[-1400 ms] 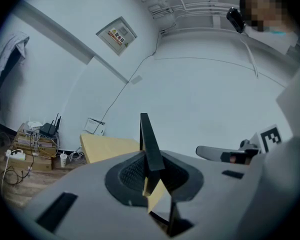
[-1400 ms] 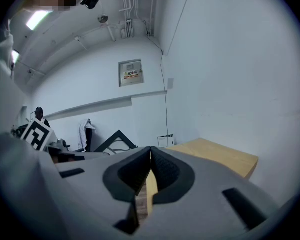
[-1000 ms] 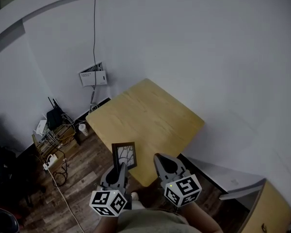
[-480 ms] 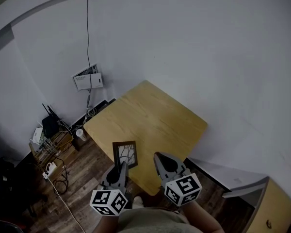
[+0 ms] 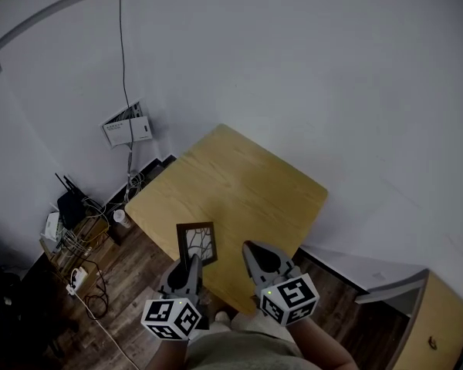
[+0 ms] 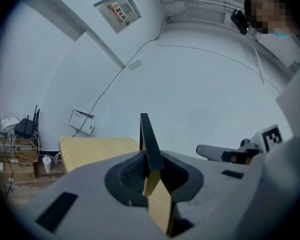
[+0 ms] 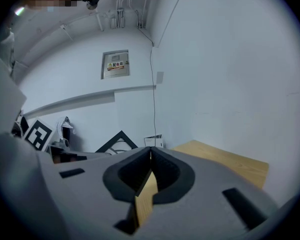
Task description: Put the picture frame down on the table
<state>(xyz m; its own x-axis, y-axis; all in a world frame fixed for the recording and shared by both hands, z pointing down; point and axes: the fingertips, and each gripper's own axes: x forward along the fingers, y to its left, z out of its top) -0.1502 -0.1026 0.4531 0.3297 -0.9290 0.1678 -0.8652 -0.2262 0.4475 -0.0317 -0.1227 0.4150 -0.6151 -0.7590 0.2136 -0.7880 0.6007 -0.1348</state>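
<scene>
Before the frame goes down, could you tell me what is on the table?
Only bare wood shows on the table; the frame, clamped in the left gripper, hides a patch near its edge.

White walls (image 5: 332, 68), dark wood floor (image 5: 143, 267)

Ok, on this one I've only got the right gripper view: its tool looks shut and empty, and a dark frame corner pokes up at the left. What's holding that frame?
Observer: The left tool. In the left gripper view the picture frame stands edge-on, clamped between its jaws.
Operator: Is it down on the table?
Observer: No. The head view shows it upright in the tool, at the near edge of the table, not lying on the top.
Operator: Anything near that table I can't see?
Observer: A pale cup stands on the floor by its left corner.
</scene>
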